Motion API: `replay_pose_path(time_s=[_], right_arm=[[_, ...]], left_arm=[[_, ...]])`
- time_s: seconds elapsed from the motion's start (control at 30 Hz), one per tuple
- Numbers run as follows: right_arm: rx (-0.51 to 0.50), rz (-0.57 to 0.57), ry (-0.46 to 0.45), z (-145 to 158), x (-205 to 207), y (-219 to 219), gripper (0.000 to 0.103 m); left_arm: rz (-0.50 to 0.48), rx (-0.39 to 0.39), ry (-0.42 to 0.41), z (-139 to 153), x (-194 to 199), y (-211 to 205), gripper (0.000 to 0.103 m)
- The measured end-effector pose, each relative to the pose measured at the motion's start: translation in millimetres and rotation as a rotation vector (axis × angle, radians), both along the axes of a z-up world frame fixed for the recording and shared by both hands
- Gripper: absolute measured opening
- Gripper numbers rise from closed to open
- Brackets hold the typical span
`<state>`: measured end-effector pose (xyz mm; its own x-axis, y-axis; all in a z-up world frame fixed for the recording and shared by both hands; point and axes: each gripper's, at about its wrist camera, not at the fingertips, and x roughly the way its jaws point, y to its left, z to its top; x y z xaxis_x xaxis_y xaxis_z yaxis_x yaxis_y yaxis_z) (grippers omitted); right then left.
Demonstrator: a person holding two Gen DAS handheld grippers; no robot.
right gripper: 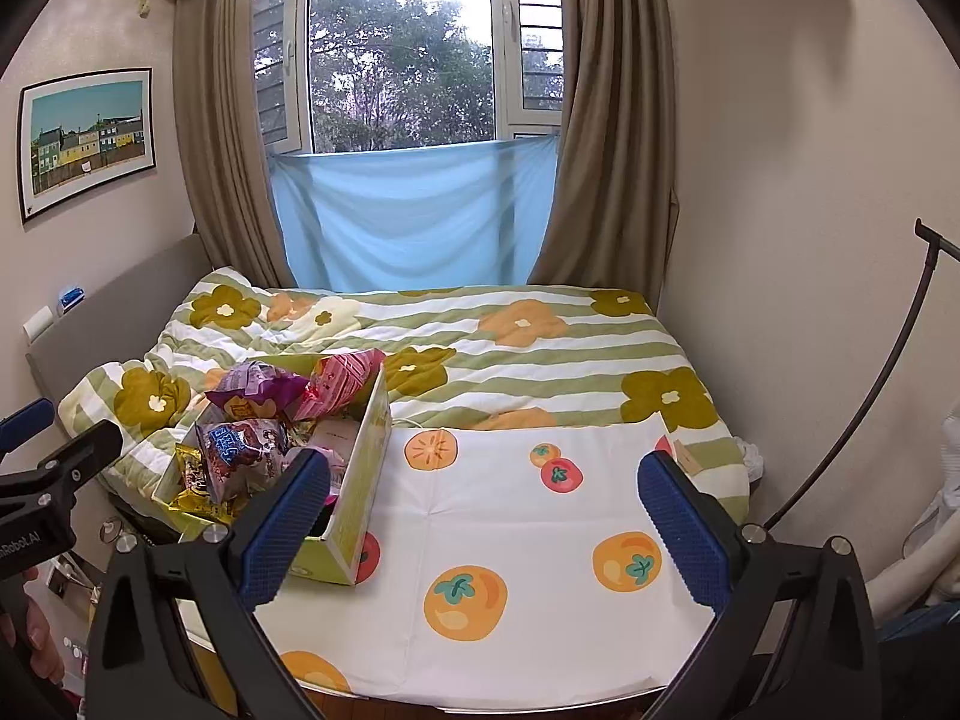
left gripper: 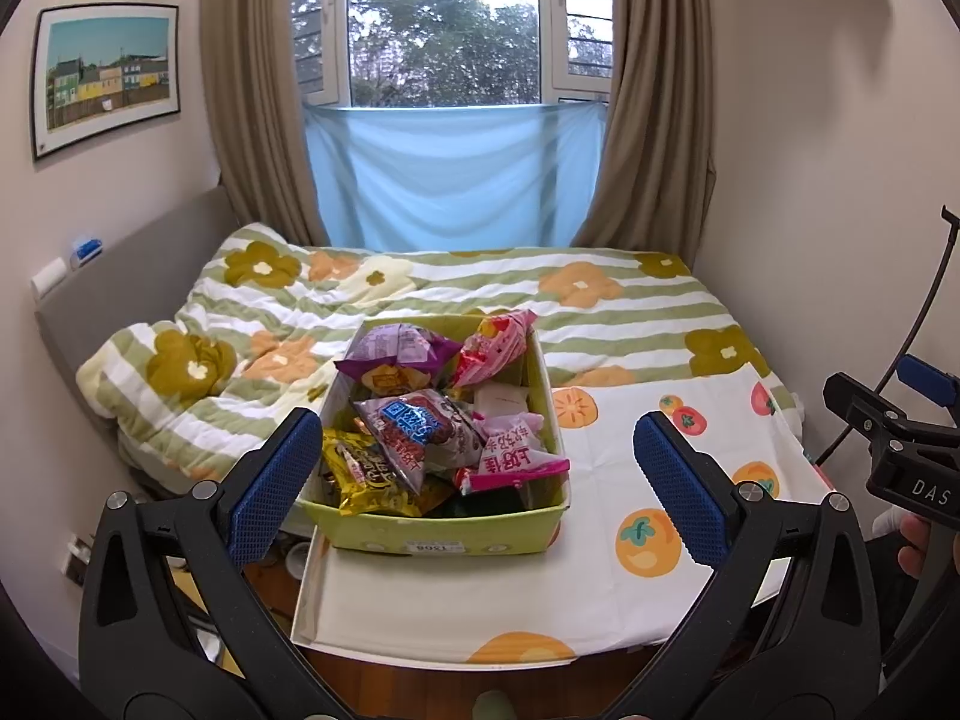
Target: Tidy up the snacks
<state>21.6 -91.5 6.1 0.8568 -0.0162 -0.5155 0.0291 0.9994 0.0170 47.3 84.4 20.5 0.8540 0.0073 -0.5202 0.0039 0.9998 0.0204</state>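
- Green cardboard box (left gripper: 444, 531) is seen standing on a white cloth printed with orange fruit (left gripper: 648, 534), which is spread over a flat surface at the foot of the bed (left gripper: 600, 300); whether that surface is a counter or a board cannot be told.
- Snack packets are heaped loosely in the box: a purple bag (left gripper: 393, 351) and a pink bag (left gripper: 498, 345) at the far end, a blue-and-red packet (left gripper: 420, 429) in the middle, a yellow packet (left gripper: 360, 474) and a pink-and-white packet (left gripper: 513, 459) at the near end.
- Several packets stick up above the rim; none is seen lying on the cloth outside the box.
- Left gripper (left gripper: 477, 480) is held wide open and empty, with the box between its blue pads in the view but not touched.
- Right gripper (right gripper: 486, 525) is likewise spread open and empty, over bare cloth to the right of the box (right gripper: 354, 516).
- Progress judged: all visible snacks are gathered in one box, which would fit a sort already finished by collecting, or a mixed pile waiting to be laid out by kind on the cloth. The pictures do not settle which.
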Motion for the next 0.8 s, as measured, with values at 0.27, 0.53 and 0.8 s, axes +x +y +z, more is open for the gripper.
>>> replay_pose_path(time_s=[0.27, 0.53, 0.8], right_arm=[[0.000, 0.000, 0.001, 0, 1, -1, 0.102], [0.005, 0.000, 0.009, -3, 0, 1, 0.102], [0.003, -0.005, 0.017, -4, 3, 7, 0.102]], left_arm=[[0.008, 0.006, 0.002, 0, 0, 6, 0.103], [0.030, 0.021, 0.009, -8, 2, 6, 0.103], [0.047, 0.031, 0.000, -12, 7, 15, 0.103]])
